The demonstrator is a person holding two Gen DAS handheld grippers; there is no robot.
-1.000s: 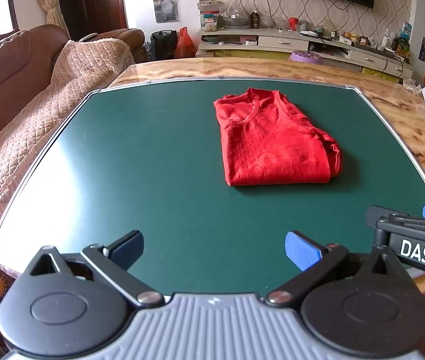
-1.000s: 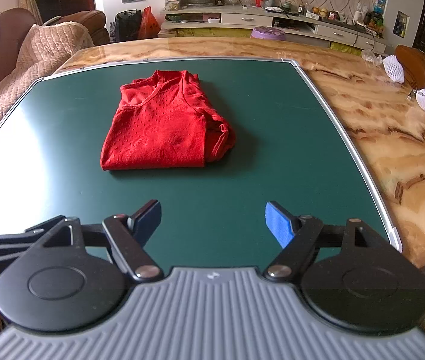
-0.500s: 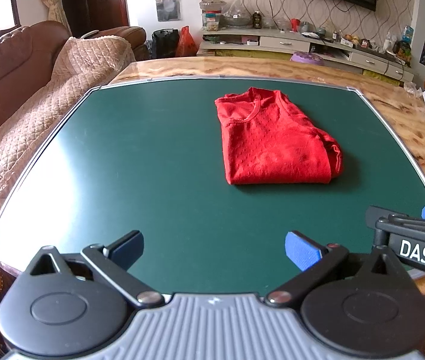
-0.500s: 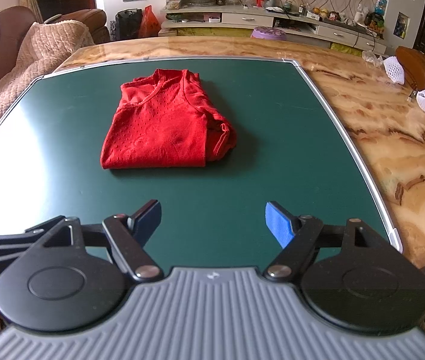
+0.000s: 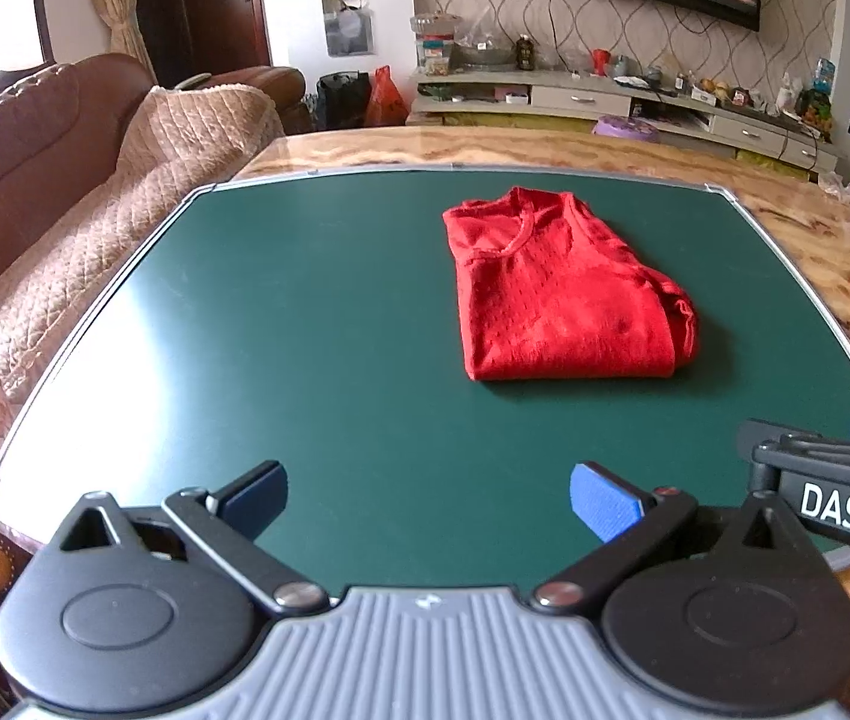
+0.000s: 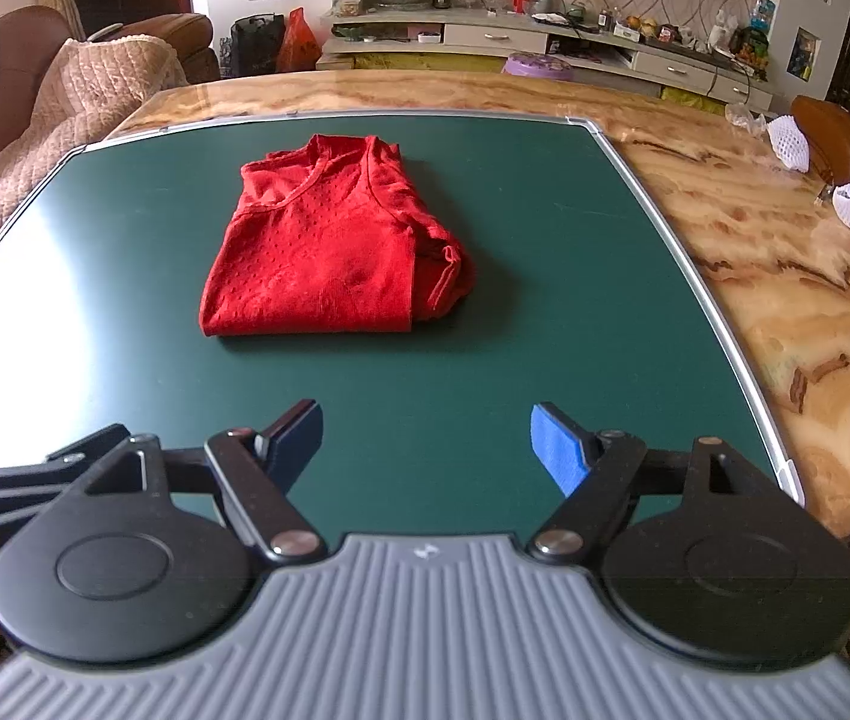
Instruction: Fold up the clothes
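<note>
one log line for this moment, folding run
task: fold clothes | red shirt: folded on green mat | left gripper: open, empty | right gripper: open, empty

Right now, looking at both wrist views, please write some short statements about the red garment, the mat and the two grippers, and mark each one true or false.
1. The red garment lies folded on the green mat. True.
2. The left gripper is shut on the garment. False: it is open and holds nothing.
3. The right gripper is open and apart from the garment. True.
4. The garment hangs over the mat's edge. False: it lies wholly on the mat.
5. The neckline faces away from the grippers. True.
</note>
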